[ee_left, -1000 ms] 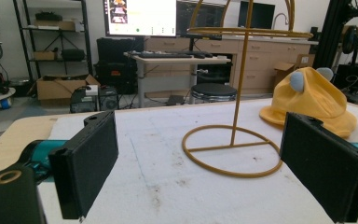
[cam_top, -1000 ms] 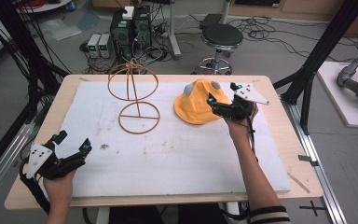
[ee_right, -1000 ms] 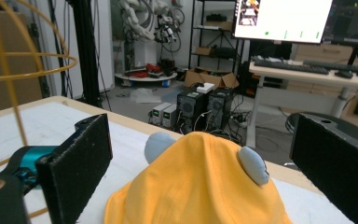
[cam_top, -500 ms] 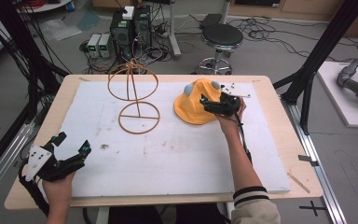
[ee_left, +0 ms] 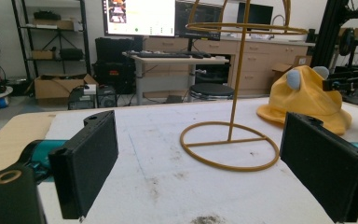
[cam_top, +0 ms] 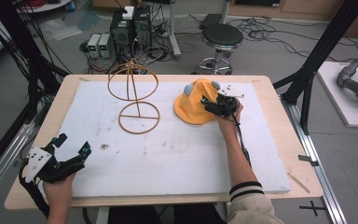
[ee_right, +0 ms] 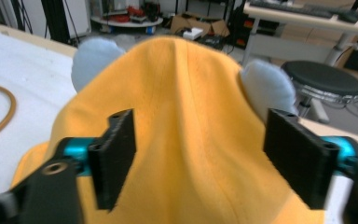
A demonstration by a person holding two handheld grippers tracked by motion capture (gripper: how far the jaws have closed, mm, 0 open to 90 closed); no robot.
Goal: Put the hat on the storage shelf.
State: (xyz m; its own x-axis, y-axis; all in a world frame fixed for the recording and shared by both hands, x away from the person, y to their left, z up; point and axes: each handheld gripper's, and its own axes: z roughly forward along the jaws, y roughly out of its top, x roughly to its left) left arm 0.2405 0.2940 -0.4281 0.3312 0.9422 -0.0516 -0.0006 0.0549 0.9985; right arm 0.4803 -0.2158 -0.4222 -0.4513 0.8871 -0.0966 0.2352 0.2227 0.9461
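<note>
Soft yellow fabric hat with pale grey ears (cam_top: 195,106) slumped on the white foam-covered worktop (cam_top: 168,154), right of the gold wire hat stand (cam_top: 134,95); likely light, limp, prone to fold and sag; best pinched at the raised crown ridge between the ears; right gripper (ee_right: 205,154) spread wide astride that ridge, not yet clenched; left gripper (cam_top: 72,151) released, idle at the near-left corner

I see a gold wire stand (cam_top: 134,95) upright on the white board (cam_top: 168,158), its ring base flat. Beyond the table's far edge a black stool (cam_top: 222,35) stands on the floor, two computer towers (cam_top: 130,25) left of it among cables.
</note>
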